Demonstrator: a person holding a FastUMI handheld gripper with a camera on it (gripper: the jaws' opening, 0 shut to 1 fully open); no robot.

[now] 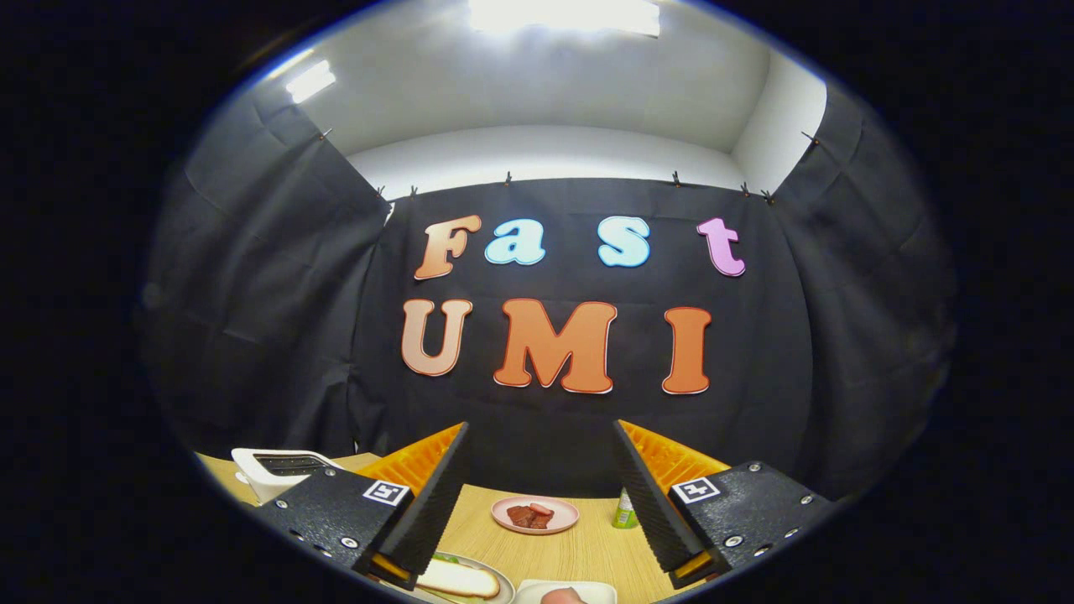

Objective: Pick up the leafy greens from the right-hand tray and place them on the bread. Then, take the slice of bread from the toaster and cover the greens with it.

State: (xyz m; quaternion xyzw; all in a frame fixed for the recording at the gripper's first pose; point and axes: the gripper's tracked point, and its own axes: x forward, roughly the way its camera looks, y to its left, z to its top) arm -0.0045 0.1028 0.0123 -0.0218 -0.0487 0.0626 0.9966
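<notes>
Bread (pixel 457 579) lay on a grey plate (pixel 503 587) on the wooden bench (pixel 579 549), just beside the tip of the left finger (pixel 432 495), with a sliver of leafy greens (pixel 446 557) showing at the slice's far edge, touching it. Whether more greens lay elsewhere could not be told.

Furthest left, a white toaster (pixel 281 470) stood on the bench, partly hidden behind the left finger's black mount; its slot (pixel 289 460) faced up, and what sat inside could not be made out. Between the two fingers and beyond them, a pink plate (pixel 534 514) carried a few dark red pieces of food. Nearer, between the fingertips, a white tray (pixel 566 592) showed only its far rim, with something pinkish on it, too cut off to identify. Further right, a small green bottle (pixel 624 510) stood just beside the inner face of the right finger (pixel 654 495), half hidden by it.

The gripper (pixel 554 570) was held level above the bench and pointed at the black cloth wall, its fingers spread wide with nothing between them and touching nothing.
</notes>
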